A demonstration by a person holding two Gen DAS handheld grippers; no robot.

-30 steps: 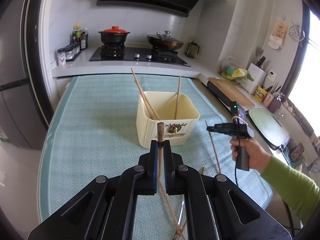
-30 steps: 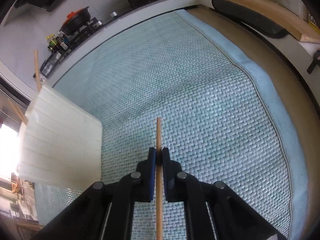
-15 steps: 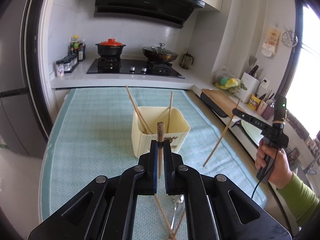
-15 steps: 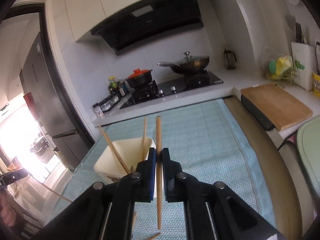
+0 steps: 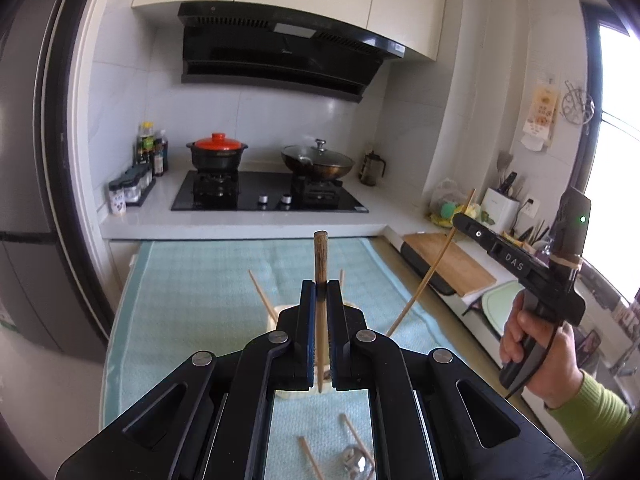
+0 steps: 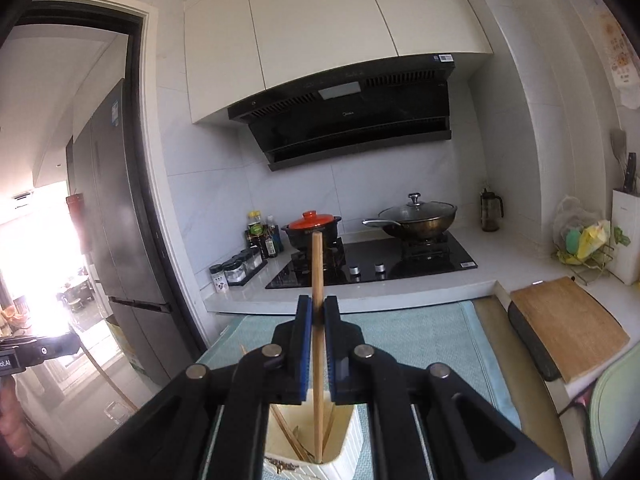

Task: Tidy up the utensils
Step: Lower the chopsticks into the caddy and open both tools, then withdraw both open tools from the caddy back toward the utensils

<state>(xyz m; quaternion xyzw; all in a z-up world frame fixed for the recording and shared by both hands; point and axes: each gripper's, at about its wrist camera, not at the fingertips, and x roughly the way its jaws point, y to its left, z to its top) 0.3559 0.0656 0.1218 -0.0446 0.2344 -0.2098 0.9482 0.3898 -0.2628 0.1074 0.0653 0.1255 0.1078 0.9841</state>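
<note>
Grippers each pinched one chopstick: the right gripper held its chopstick upright, tip inside the cream holder just below, where a few sticks already leaned. The left gripper clamped a darker chopstick, while beneath it loose chopsticks and a spoon lay on the mat, unsorted.

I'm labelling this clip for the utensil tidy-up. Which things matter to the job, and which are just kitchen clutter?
Job:
- left tongs, gripping dark-tipped chopstick
- right tongs, gripping pale chopstick
- cream holder
- loose spoon

Lying about:
- red-lidded pot
- wok
- cutting board
</note>
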